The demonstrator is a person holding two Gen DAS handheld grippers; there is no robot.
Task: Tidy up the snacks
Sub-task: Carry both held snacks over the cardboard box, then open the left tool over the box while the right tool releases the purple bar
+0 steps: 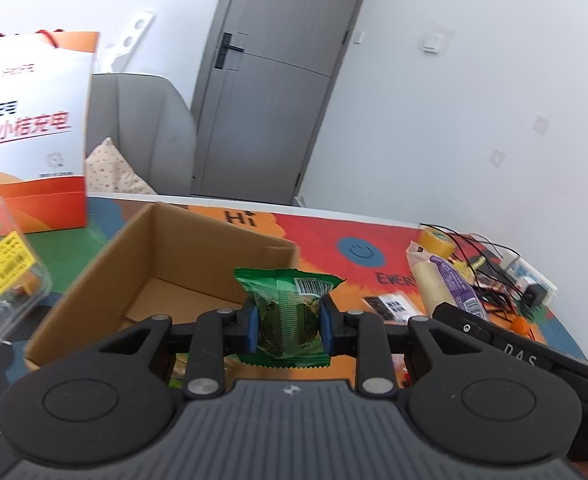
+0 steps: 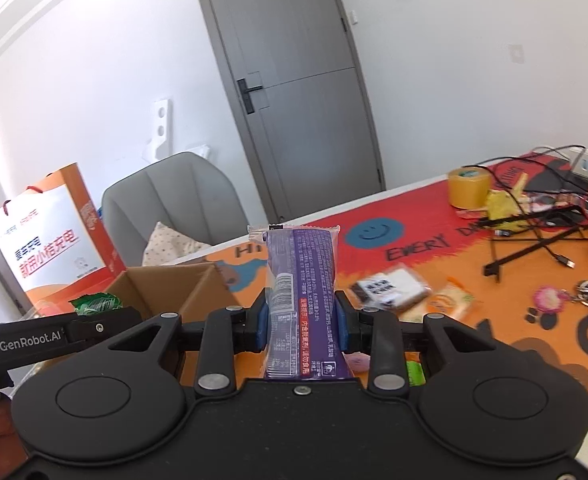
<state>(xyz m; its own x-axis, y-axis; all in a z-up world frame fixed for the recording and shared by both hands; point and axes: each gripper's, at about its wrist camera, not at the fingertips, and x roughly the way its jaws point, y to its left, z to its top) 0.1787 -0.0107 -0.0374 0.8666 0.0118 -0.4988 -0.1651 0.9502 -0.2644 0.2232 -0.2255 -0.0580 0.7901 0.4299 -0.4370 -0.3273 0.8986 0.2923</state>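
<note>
Just short of the cardboard box [image 1: 197, 264], the left gripper [image 1: 287, 324] pinches a green snack packet [image 1: 289, 312] at its soft, crinkly middle; the right gripper [image 2: 304, 326], beside the box, clamps a purple bar [image 2: 302, 292], probably light, slippery film

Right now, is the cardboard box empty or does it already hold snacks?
Apparently empty: the left wrist view shows only bare cardboard floor inside the cardboard box; its near corner is hidden behind the left gripper.
</note>
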